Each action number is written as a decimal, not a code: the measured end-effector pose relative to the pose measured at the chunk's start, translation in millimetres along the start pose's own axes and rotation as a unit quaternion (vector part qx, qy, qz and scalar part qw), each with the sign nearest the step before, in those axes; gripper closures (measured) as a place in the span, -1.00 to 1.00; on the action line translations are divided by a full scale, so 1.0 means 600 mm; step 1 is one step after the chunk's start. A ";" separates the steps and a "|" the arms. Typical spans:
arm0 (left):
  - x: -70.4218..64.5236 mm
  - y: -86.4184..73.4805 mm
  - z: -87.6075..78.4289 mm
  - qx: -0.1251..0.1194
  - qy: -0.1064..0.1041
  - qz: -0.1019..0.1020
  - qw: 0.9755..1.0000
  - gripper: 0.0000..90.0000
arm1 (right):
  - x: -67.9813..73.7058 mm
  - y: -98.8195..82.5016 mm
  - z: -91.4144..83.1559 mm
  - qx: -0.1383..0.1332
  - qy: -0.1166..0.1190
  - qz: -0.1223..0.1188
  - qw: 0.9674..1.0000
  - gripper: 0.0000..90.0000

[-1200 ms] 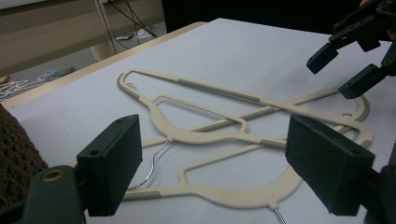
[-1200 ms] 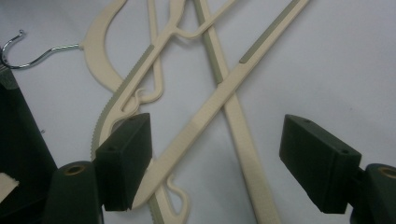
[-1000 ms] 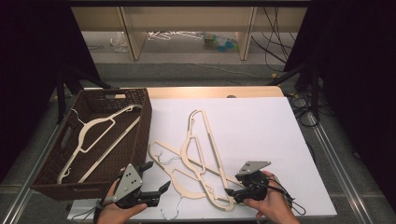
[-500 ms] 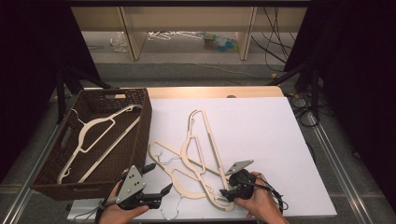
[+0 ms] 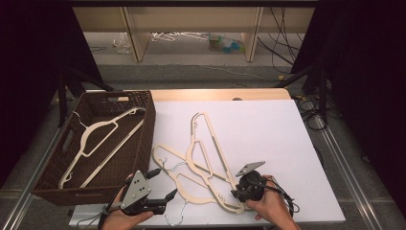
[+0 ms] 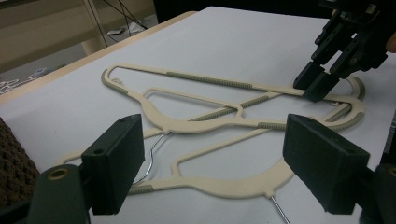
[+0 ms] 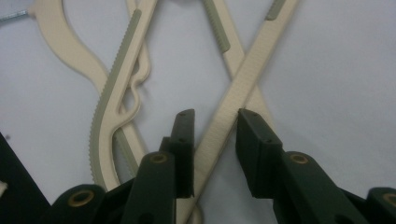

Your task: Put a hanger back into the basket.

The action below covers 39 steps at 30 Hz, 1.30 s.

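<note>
Three cream plastic hangers (image 5: 206,158) lie crossed on the white table. My right gripper (image 5: 237,193) points down at the near end of the pile. Its jaws (image 7: 212,126) straddle one ribbed hanger bar (image 7: 243,84) and have just been closing on it. A thin gap still shows beside the bar, so the pads do not press it. My left gripper (image 5: 164,183) hovers low at the table's front left, jaws wide open (image 6: 215,158) with nothing gripped. The left gripper view shows the right gripper (image 6: 320,84) on the far bar.
A dark woven basket (image 5: 143,120) stands at the table's left with one cream hanger (image 5: 103,139) inside. Wire hooks of the hangers (image 5: 174,218) stick out toward the front edge. Cables (image 5: 287,201) trail by the right hand. White tabletop (image 5: 268,134) stretches right of the pile.
The right gripper has edged left over the hanger bar and its jaws have narrowed around it. The left gripper and the hangers have stayed put.
</note>
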<state>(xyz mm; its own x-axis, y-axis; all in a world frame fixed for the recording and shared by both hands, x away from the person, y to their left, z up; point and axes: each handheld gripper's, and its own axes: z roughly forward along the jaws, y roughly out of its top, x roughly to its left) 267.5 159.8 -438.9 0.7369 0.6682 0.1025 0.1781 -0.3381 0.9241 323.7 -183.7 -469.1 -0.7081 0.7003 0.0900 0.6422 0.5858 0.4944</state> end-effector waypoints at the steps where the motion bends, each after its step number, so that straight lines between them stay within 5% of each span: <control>1: 0.000 0.000 0.000 0.000 0.000 0.000 1.000 -0.54 | 0.000 0.000 0.000 0.000 0.000 0.000 1.000 0.53; 2: 0.000 -0.001 0.000 0.001 0.001 0.000 1.000 -0.53 | -0.002 -0.002 0.000 -0.008 0.003 0.021 1.000 0.48; 7: 0.001 -0.001 -0.001 0.004 0.004 0.001 1.000 -0.52 | 0.006 0.000 0.002 0.001 0.009 0.024 1.000 0.26; 9: -0.002 -0.002 -0.001 0.005 0.003 0.000 1.000 -0.52 | 0.004 0.001 0.001 0.007 -0.001 0.020 1.000 0.46; 14: -0.001 -0.002 -0.001 0.008 0.001 0.005 1.000 -0.51 | 0.007 0.003 0.001 0.015 -0.010 -0.007 1.000 0.52; 18: 0.001 -0.001 -0.001 0.005 0.004 0.000 1.000 -0.51 | 0.006 0.001 -0.001 0.012 -0.009 -0.006 1.000 0.59; 24: 0.004 -0.001 -0.003 0.003 0.008 0.005 1.000 -0.50 | -0.012 -0.006 -0.018 0.024 -0.003 -0.007 1.000 0.68; 25: 0.003 -0.002 -0.004 0.005 0.005 0.003 1.000 -0.50 | -0.020 -0.008 -0.025 0.030 -0.005 -0.033 0.999 0.72; 27: 0.004 -0.001 -0.004 -0.001 0.005 0.001 1.000 -0.50 | -0.026 -0.011 -0.030 0.040 -0.008 -0.048 0.998 0.72; 32: 0.003 -0.001 -0.004 0.002 0.004 0.002 1.000 -0.50 | -0.042 -0.019 -0.042 0.055 0.000 -0.064 0.996 0.72; 39: 0.003 -0.003 -0.001 0.007 0.004 0.003 1.000 -0.50 | -0.095 -0.033 -0.054 0.050 0.003 -0.085 0.995 0.75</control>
<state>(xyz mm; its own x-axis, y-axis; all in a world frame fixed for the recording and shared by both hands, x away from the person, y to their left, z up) 268.4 162.0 -439.9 0.7326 0.6715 0.1111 0.1823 -0.3509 0.9185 341.6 -248.3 -456.1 -0.8112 0.5845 0.0182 0.5383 0.7342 0.4137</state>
